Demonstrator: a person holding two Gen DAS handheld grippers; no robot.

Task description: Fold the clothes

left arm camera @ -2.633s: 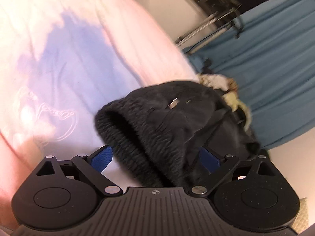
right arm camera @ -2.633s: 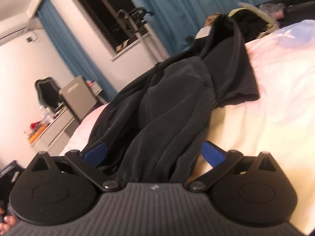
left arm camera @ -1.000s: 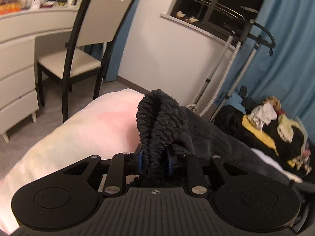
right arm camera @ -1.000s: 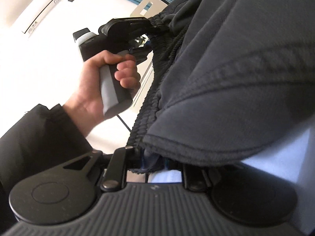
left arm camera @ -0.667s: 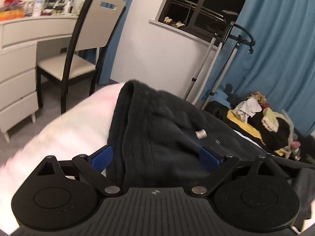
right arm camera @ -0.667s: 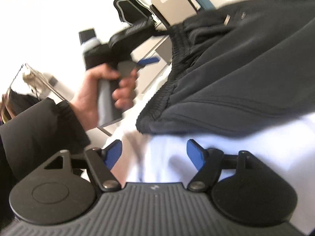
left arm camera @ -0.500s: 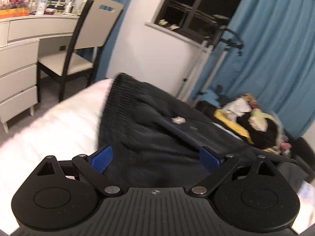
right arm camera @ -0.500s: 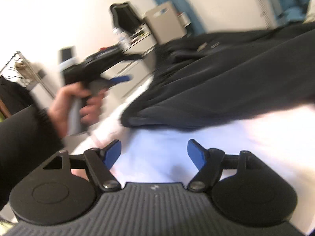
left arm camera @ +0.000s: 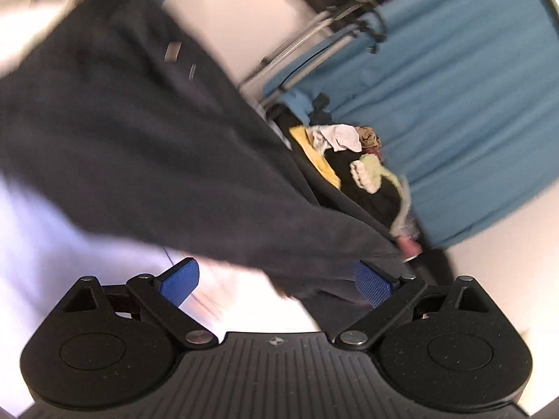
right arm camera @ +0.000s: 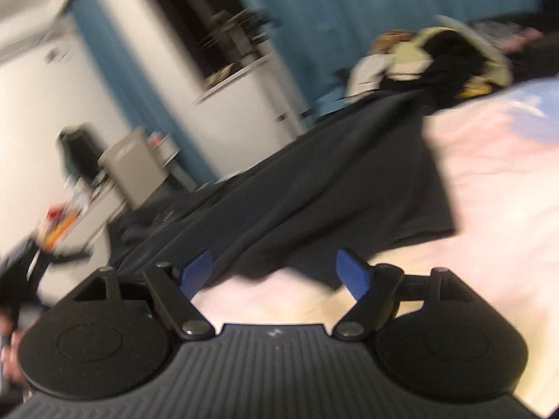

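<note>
Dark grey sweatpants (left arm camera: 146, 160) lie spread flat on the pale pink bed cover (left arm camera: 52, 262), stretching from near me toward the far edge; they also show in the right wrist view (right arm camera: 314, 206). My left gripper (left arm camera: 276, 281) is open and empty, its blue pads just short of the garment's near hem. My right gripper (right arm camera: 276, 272) is open and empty, close to the near edge of the cloth. Both views are motion-blurred.
A heap of mixed clothes (left arm camera: 353, 160) lies beyond the bed by the blue curtain (left arm camera: 436, 104); it also shows in the right wrist view (right arm camera: 429, 63). A chair (right arm camera: 136, 171) and a desk stand at the left. A metal rack (left arm camera: 314, 45) stands by the wall.
Both grippers let go of the waistband about a second ago and the sweatpants dropped flat on the bed. Both grippers have since swung along the bed, staying open.
</note>
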